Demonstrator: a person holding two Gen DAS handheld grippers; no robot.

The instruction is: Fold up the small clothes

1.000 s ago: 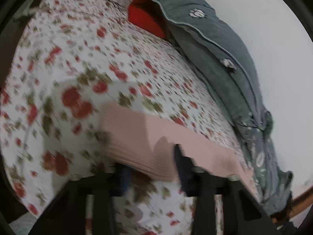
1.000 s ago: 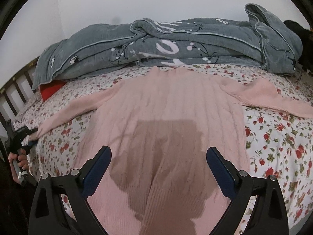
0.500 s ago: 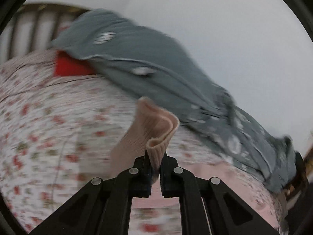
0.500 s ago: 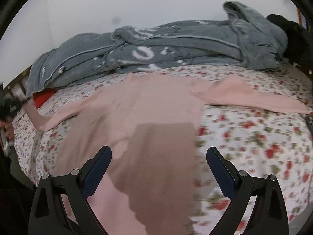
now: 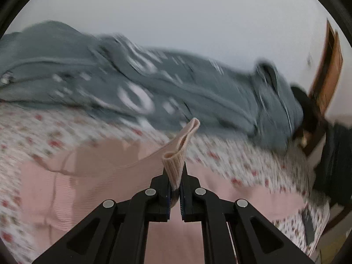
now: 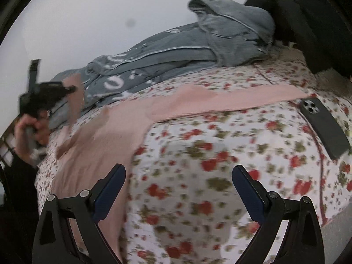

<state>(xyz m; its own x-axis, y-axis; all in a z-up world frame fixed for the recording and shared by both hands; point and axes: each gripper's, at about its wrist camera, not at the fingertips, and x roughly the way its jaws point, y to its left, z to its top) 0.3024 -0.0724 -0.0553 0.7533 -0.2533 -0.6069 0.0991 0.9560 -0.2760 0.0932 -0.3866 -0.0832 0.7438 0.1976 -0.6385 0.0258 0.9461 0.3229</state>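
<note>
A pink knit sweater (image 6: 123,129) lies spread on a floral bedsheet (image 6: 198,154). My left gripper (image 5: 175,176) is shut on the ribbed cuff of the sweater's sleeve (image 5: 176,160), lifted above the sweater body (image 5: 88,187). The right wrist view shows that left gripper (image 6: 72,89) at far left, held by a hand (image 6: 28,129), with the sleeve (image 6: 76,103) hanging from it. My right gripper (image 6: 178,187) is open over the bare sheet, right of the sweater's hem. The other sleeve (image 6: 231,100) stretches flat to the right.
A grey patterned blanket (image 6: 187,50) is heaped along the wall side of the bed. A dark phone (image 6: 323,125) lies on the sheet at right, near the sleeve end. A wooden bed frame (image 5: 325,70) and dark clothes (image 6: 286,15) sit at the far right.
My left gripper closed on the sleeve cuff, lifted it and carried it across over the sweater body. My right gripper slid right, from over the sweater to over the bare sheet, still open.
</note>
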